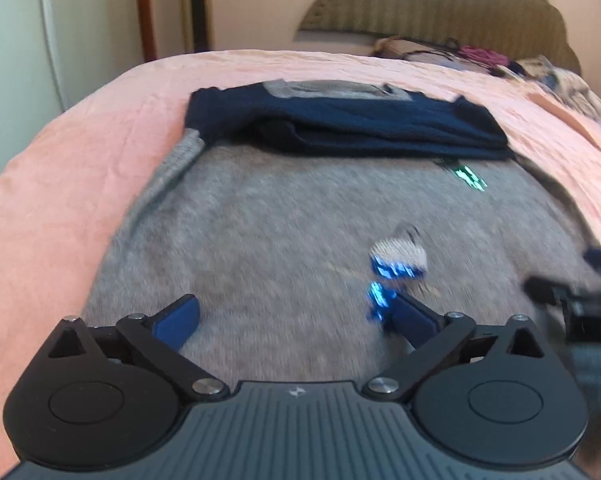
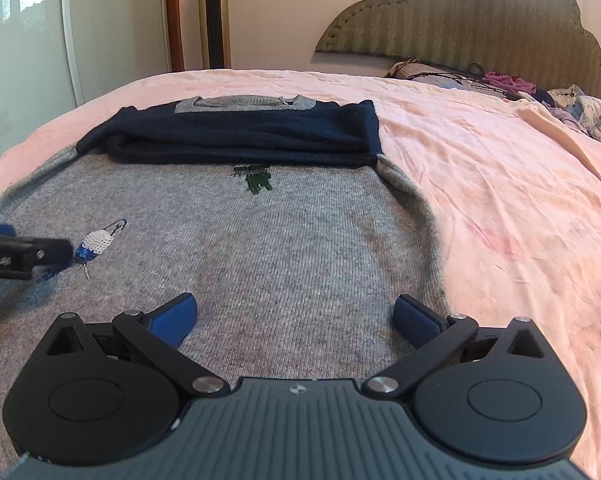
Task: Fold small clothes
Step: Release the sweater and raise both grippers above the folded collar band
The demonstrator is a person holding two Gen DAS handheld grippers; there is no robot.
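A small grey knit sweater (image 2: 260, 240) lies flat on the pink bed. Its navy sleeves (image 2: 244, 140) are folded across the chest near the collar. It bears a green embroidered patch (image 2: 256, 180) and a blue-and-white sequin patch (image 2: 94, 244). My right gripper (image 2: 296, 316) is open and empty, low over the sweater's near right part. My left gripper (image 1: 296, 316) is open and empty over the sweater (image 1: 280, 232), its right finger next to the sequin patch (image 1: 396, 264). Each gripper shows at the edge of the other's view: the left one (image 2: 20, 258) and the right one (image 1: 572, 296).
The pink bedsheet (image 2: 500, 208) spreads out to the right and far side. A padded headboard (image 2: 460, 20) stands at the back, with a pile of loose clothes (image 2: 580, 112) before it. A tower fan (image 2: 214, 12) and a wardrobe stand at the back left.
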